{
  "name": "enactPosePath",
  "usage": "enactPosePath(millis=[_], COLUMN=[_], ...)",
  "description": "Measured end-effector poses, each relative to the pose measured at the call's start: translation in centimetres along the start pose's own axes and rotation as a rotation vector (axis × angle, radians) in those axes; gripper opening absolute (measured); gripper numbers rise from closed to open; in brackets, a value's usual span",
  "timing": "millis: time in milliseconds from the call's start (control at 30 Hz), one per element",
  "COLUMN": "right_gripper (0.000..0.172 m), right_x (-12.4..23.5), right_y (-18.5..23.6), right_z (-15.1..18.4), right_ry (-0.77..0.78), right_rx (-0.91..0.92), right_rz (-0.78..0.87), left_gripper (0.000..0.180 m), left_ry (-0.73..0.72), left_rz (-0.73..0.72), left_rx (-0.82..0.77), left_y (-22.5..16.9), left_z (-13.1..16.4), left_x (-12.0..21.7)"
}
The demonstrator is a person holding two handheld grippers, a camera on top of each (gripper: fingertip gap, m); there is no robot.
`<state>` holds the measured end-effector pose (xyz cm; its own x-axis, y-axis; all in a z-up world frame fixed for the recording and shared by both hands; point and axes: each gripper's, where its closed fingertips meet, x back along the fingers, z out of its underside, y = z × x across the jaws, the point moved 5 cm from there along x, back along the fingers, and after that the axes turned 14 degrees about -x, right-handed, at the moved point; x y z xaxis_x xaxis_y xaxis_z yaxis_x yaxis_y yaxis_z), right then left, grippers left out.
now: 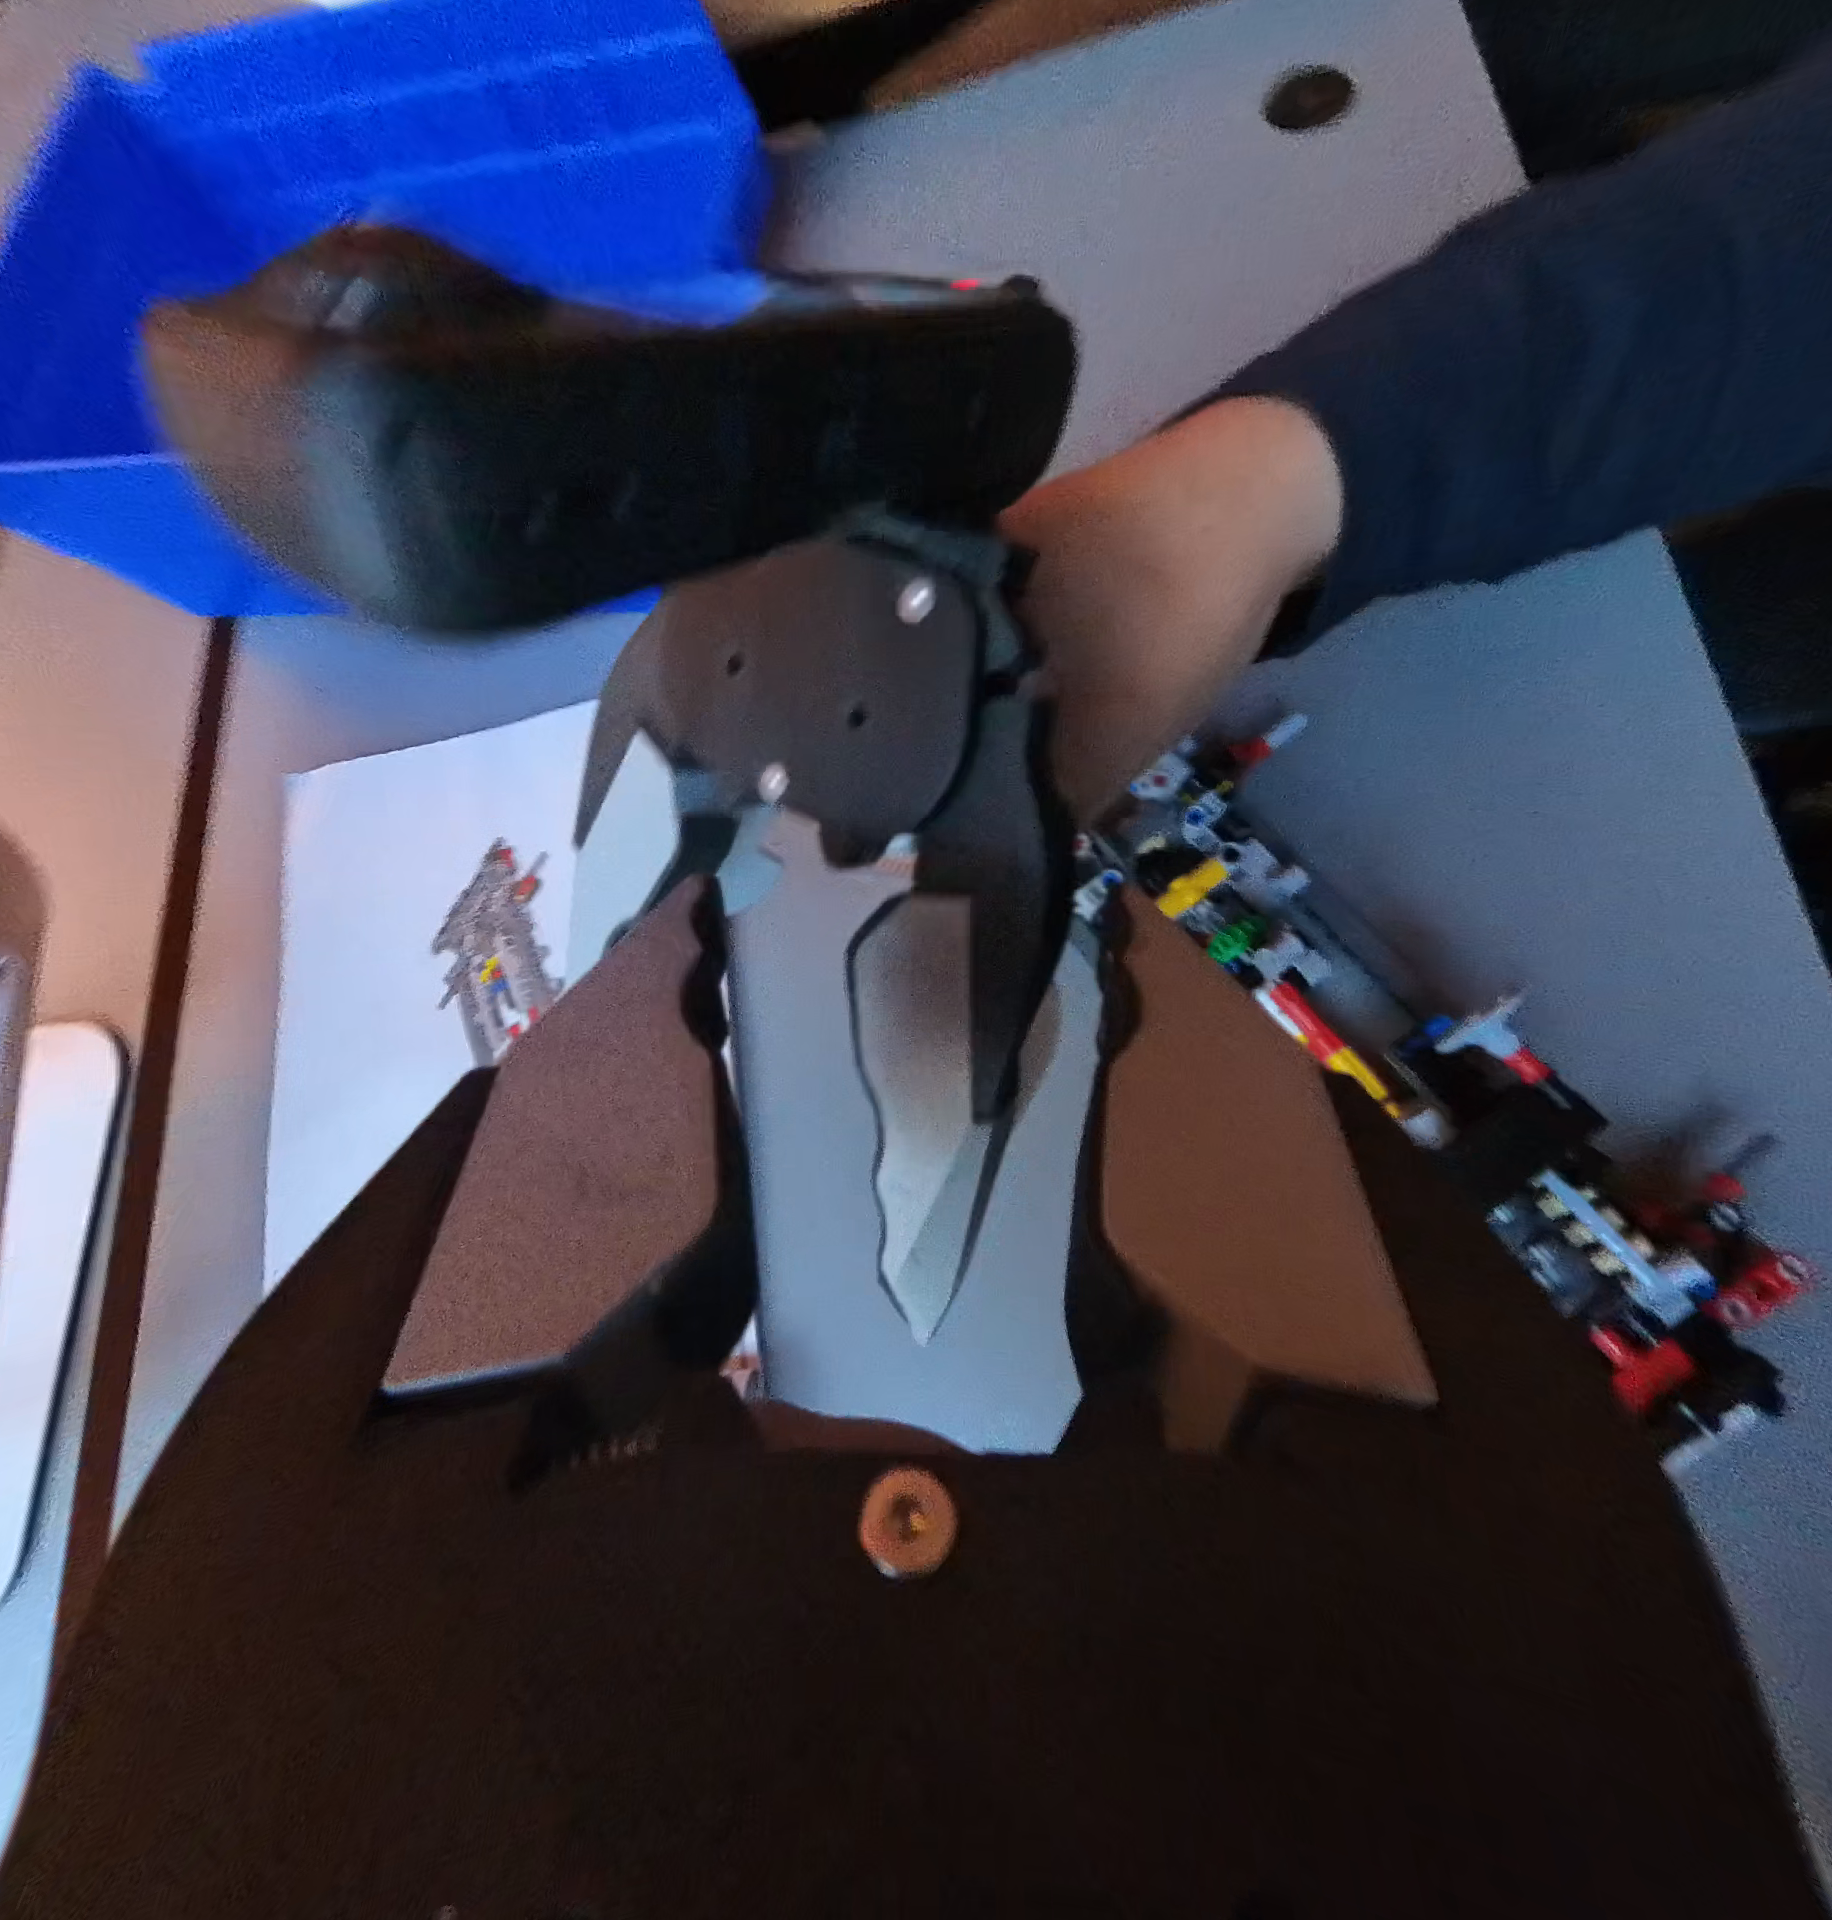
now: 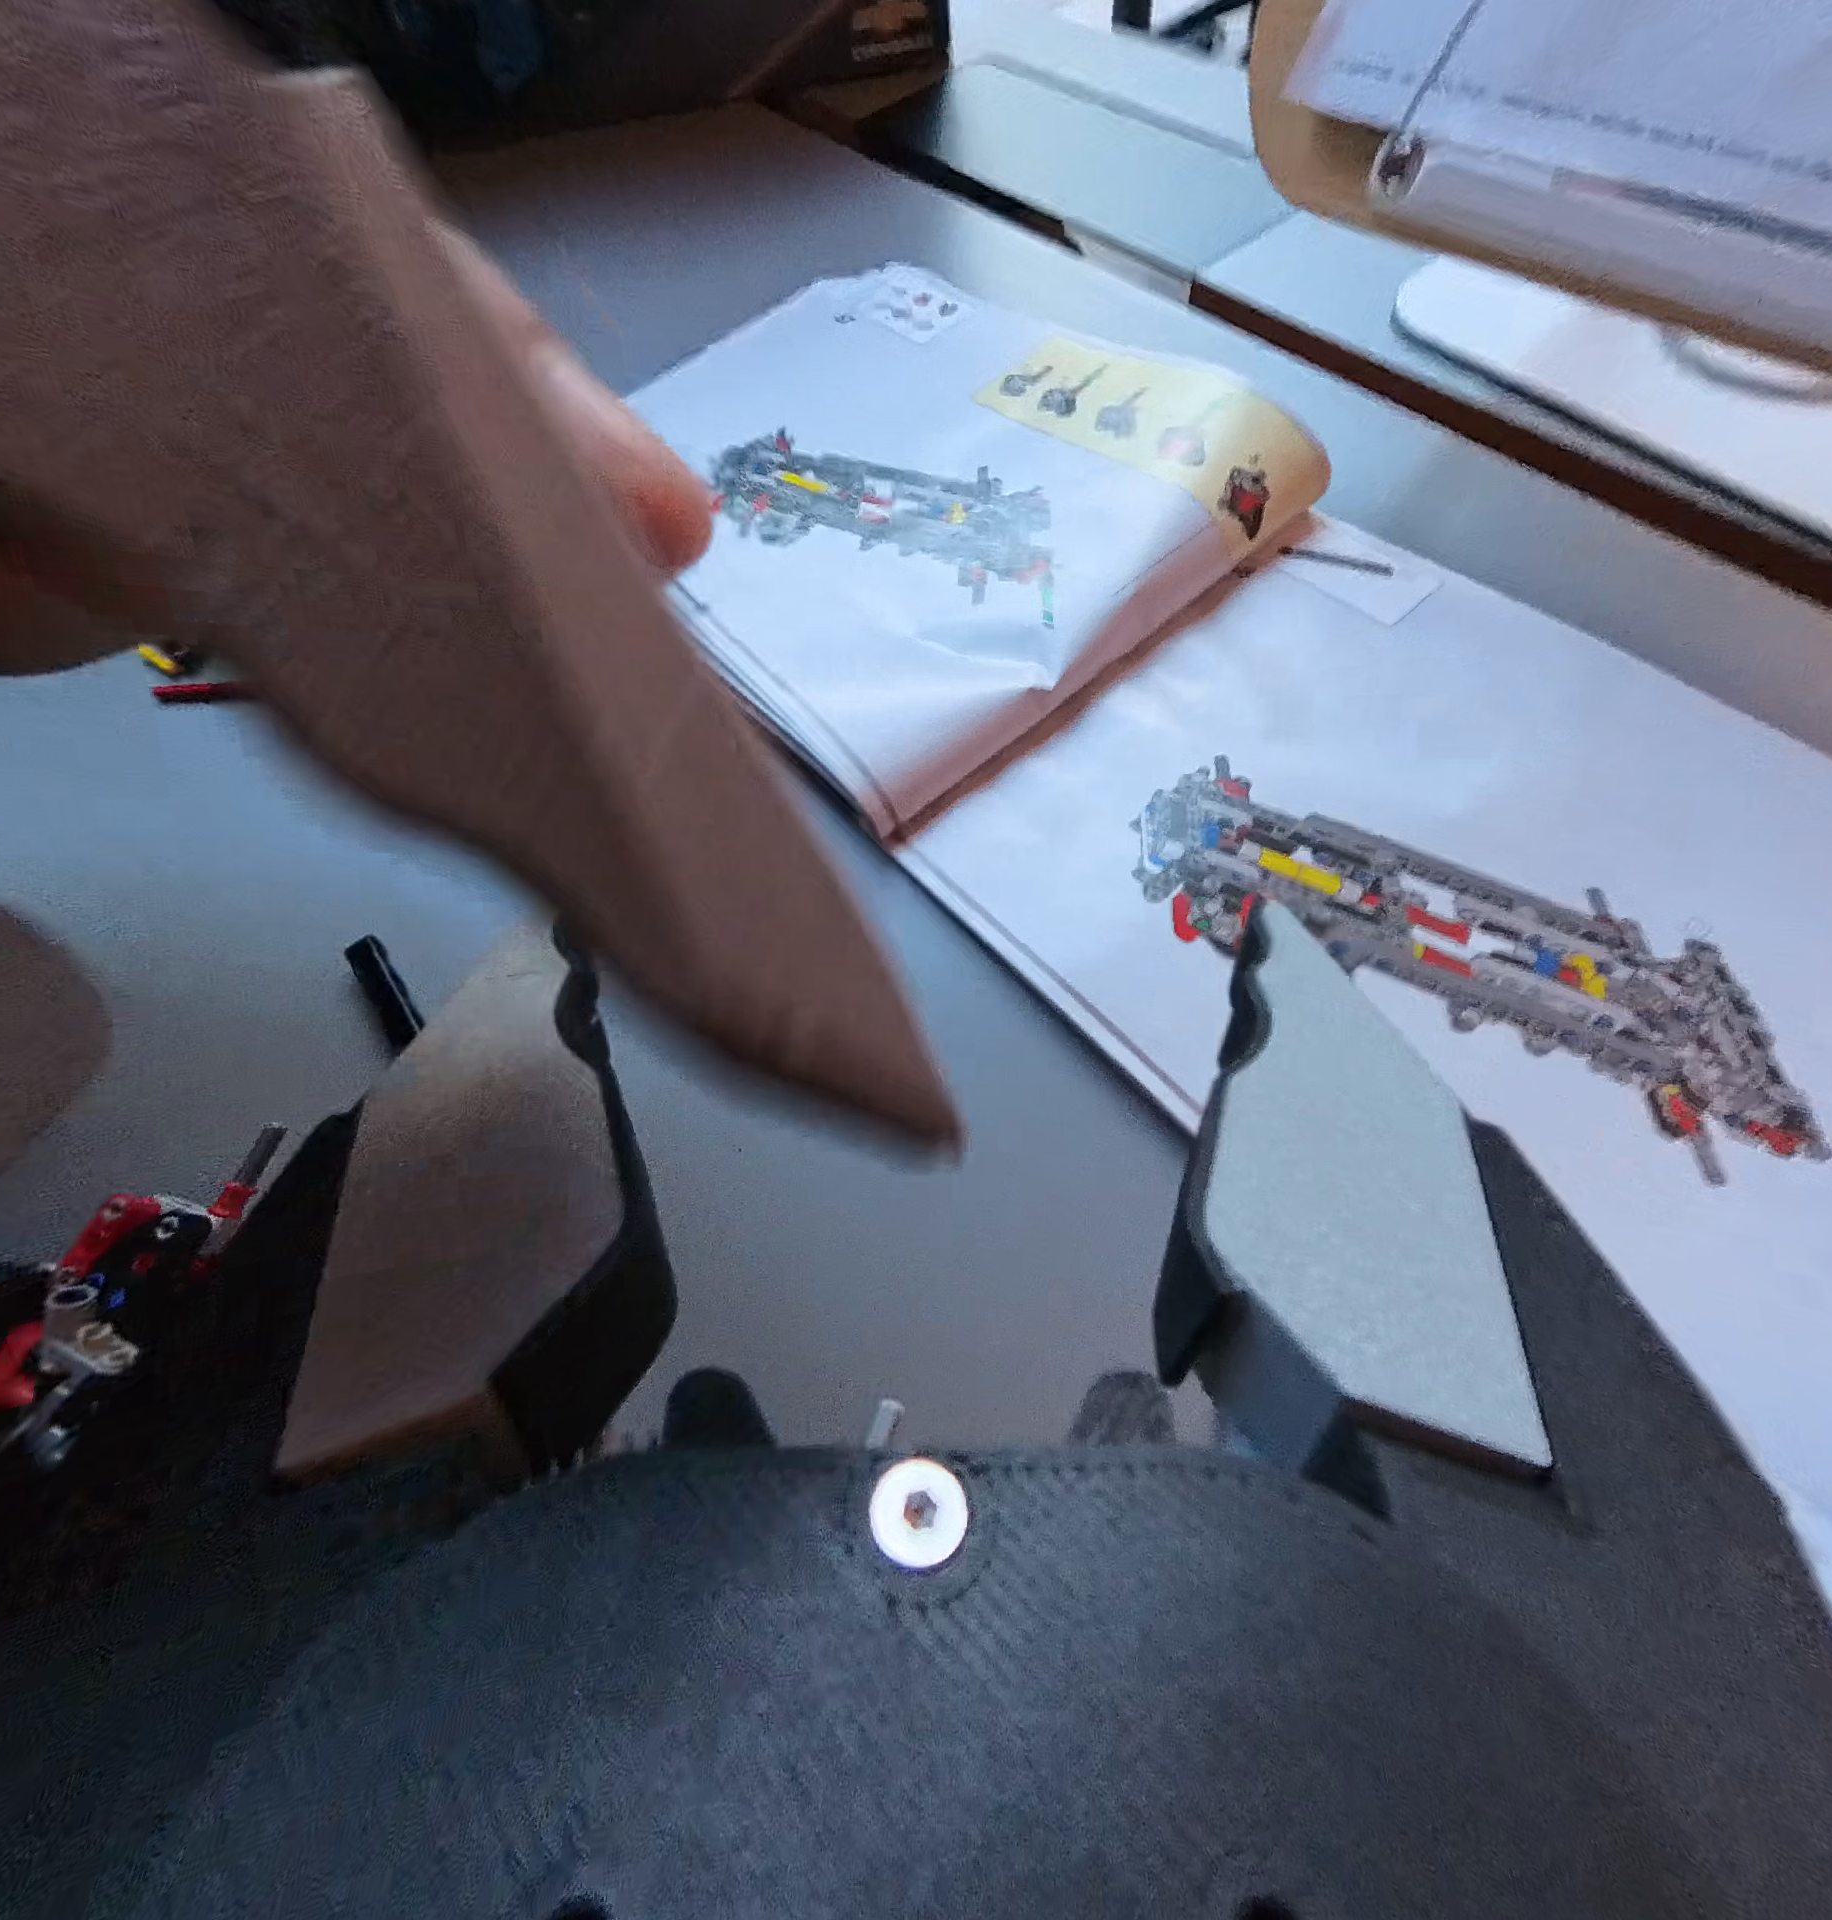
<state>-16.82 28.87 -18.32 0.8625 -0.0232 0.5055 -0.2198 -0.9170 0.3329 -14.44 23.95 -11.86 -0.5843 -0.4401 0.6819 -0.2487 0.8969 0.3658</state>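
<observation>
My left gripper (image 1: pixel 907 904) is open and holds nothing; bare table shows between its brown fingers (image 1: pixel 600 1122). My right gripper (image 1: pixel 787 966) faces it, held by a hand (image 1: pixel 1172 582) in a dark sleeve. One of its fingers reaches down into the left gripper's gap without touching either pad. In the right wrist view my right gripper (image 2: pixel 917 951) is wide open and empty. A blurred brown pointed finger (image 2: pixel 746 935) under a hand (image 2: pixel 216 364) pokes between its pads. A long multicoloured brick model (image 1: pixel 1411 1060) lies on the grey table (image 1: pixel 1203 208), right of the left gripper, and shows again (image 2: pixel 81 1320).
An open instruction booklet (image 2: pixel 1411 727) with pictures of the model lies ahead of the right gripper, also left of the left gripper (image 1: pixel 403 935). A blue bin (image 1: pixel 372 156) stands at the back. A small black pin (image 2: pixel 382 987) and loose red and yellow pieces (image 2: pixel 190 675) lie on the table. The gap from one gripper's tips to the other's is roughly 10 centimetres.
</observation>
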Motion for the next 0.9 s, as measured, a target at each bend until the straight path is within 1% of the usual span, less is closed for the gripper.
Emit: enactPosePath(millis=[67,100,167,233,267,333,367,433,467,500,567,633,667,733,767,800,833,867,900], right_gripper=[0.118,0.117,0.115,0.112,0.097,0.097,0.097,0.098,0.102,0.104,0.103,0.103,0.103,0.106,0.106,0.107,0.108,0.108,0.108], right_x=[-0.6,-0.8,-1.1,-1.6,-1.4,-1.0,-0.8,-0.6,-0.6,-0.5,-0.1,0.5,0.7,1.0,1.1,1.3,1.5,1.6,1.8], right_y=[0.0,-0.3,-1.4,-2.5,-2.9,-2.9,-2.9,-3.3,-3.6,-3.8,-3.9,-3.3,-3.0,-2.2,-1.7,-1.3,-0.7,-0.1,0.2], right_z=[0.6,1.0,2.8,4.2,4.1,4.3,4.2,3.6,3.5,3.4,3.2,2.4,2.1,1.7,1.5,1.3,1.2,1.2,1.1], right_ry=[0.043,0.068,0.203,0.25,0.226,0.251,0.253,0.214,0.204,0.186,0.177,0.132,0.119,0.114,0.114,0.107,0.105,0.105,0.097], right_rx=[-0.04,-0.066,-0.103,-0.11,-0.105,-0.086,-0.088,-0.104,-0.105,-0.097,-0.138,-0.168,-0.179,-0.203,-0.195,-0.178,-0.153,-0.126,-0.108], right_rz=[0.015,0.036,0.091,0.135,0.165,0.156,0.161,0.183,0.184,0.18,0.152,0.097,0.073,-0.017,-0.066,-0.097,-0.136,-0.174,-0.188], left_gripper=[0.065,0.07,0.07,0.072,0.072,0.069,0.07,0.088,0.097,0.103,0.103,0.113,0.118,0.141,0.148,0.146,0.134,0.11,0.077], left_ry=[0.093,0.167,0.348,0.515,0.542,0.511,0.496,0.545,0.583,0.57,0.46,0.381,0.348,0.246,0.188,0.14,0.09,0.025,-0.064], left_rz=[0.053,0.022,-0.059,-0.155,-0.21,-0.217,-0.221,-0.261,-0.282,-0.288,-0.31,-0.312,-0.294,-0.205,-0.166,-0.137,-0.125,-0.13,-0.145], left_rx=[-0.049,-0.088,-0.225,-0.362,-0.393,-0.312,-0.291,-0.326,-0.324,-0.289,-0.209,-0.208,-0.198,-0.16,-0.126,-0.098,-0.061,-0.009,0.035], left_y=[-0.5,-0.6,-1.1,-1.7,-1.7,-1.8,-1.8,-2.1,-2.2,-2.3,-2.0,-2.0,-2.1,-2.7,-2.9,-2.9,-2.5,-1.8,-0.9], left_z=[-0.3,-0.1,0.8,1.7,1.5,0.9,0.7,0.7,0.7,0.6,-0.1,-0.8,-1.1,-1.7,-2.1,-2.4,-2.8,-3.1,-3.5], left_x=[-1.3,-2.2,-4.0,-5.5,-5.9,-6.0,-6.0,-6.6,-7.0,-7.4,-7.7,-7.6,-7.5,-7.2,-6.8,-6.2,-5.3,-4.1,-2.7])
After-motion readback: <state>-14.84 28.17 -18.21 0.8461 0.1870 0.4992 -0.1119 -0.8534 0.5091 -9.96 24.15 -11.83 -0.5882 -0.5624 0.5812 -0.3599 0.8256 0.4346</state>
